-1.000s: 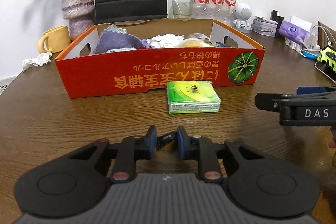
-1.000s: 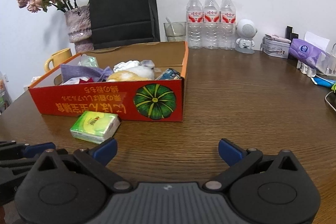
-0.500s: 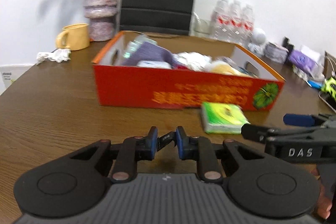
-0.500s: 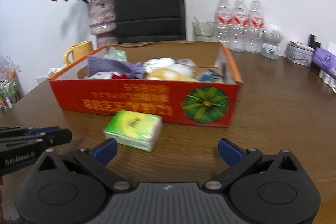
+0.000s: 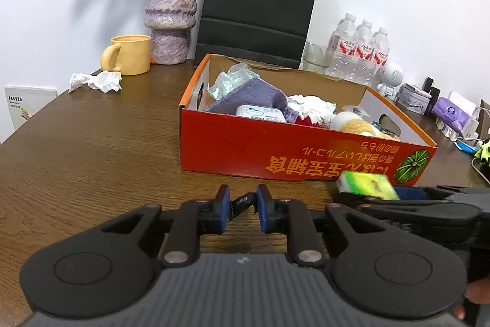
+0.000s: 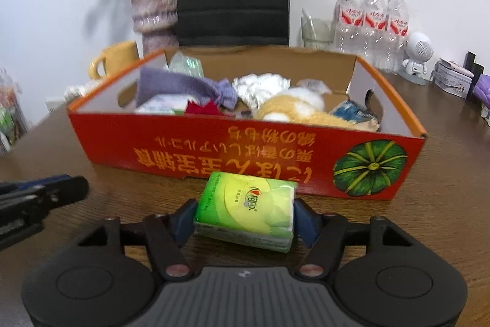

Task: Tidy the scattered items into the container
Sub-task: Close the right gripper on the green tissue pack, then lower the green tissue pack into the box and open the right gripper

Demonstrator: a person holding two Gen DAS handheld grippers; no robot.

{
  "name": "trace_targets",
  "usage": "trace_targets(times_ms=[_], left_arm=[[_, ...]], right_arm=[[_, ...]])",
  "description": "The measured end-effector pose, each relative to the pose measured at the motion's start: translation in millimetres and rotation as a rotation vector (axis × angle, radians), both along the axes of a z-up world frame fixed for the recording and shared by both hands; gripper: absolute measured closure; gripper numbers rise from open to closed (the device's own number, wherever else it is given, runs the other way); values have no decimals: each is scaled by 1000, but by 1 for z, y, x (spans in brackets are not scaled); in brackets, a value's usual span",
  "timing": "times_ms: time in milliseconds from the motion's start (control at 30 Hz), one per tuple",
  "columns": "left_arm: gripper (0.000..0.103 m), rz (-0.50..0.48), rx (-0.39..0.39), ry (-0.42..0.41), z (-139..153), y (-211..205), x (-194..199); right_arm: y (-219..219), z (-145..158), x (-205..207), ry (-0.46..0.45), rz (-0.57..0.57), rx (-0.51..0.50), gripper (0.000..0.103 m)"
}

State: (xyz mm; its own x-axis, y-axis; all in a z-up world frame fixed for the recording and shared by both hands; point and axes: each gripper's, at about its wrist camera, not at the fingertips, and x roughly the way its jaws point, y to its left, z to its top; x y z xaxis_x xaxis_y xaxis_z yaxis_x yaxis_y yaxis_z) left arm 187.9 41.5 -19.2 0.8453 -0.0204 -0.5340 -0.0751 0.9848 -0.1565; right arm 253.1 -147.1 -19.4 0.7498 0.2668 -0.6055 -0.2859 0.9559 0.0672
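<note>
Inside the red box (image 6: 214, 143) lie a purple cloth (image 6: 183, 85), crumpled paper (image 6: 260, 85) and a plush toy (image 6: 294, 109); before it, on the surface (image 6: 428, 219), the right claw (image 6: 245, 219), just closing, pinches the green tissue pack (image 6: 245, 213), long axis crosswise; the left claw (image 5: 243, 204) pinches a small black clip (image 5: 242, 202)

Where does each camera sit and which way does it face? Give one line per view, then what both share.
Left wrist: rides the left gripper, tilted down across the table at the red cardboard box's left corner; own fingers nearly shut on a small black clip, the right gripper's fingers at right.
Right wrist: rides the right gripper, facing the box's long printed side; its jaws, just closing, hold the green tissue pack; the left gripper's tip at left.
Shared: box, tissue pack, yellow mug, vase, black paper bag, water bottles.
</note>
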Motion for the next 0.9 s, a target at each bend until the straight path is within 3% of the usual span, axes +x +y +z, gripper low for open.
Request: trace_targets(times_ms=[267,567,900], left_arm=[[84,-50,-24,-67,25,-10,-5],[84,-70,-35,-191,78,-28,42],[84,-53,-40,-140,54,-33,123]], right_arm=[[-30,40,-24,-97,19,102,38],[-46,79,22,-168,-20,123,37],[-32,63,97,-128,-4,95,37]])
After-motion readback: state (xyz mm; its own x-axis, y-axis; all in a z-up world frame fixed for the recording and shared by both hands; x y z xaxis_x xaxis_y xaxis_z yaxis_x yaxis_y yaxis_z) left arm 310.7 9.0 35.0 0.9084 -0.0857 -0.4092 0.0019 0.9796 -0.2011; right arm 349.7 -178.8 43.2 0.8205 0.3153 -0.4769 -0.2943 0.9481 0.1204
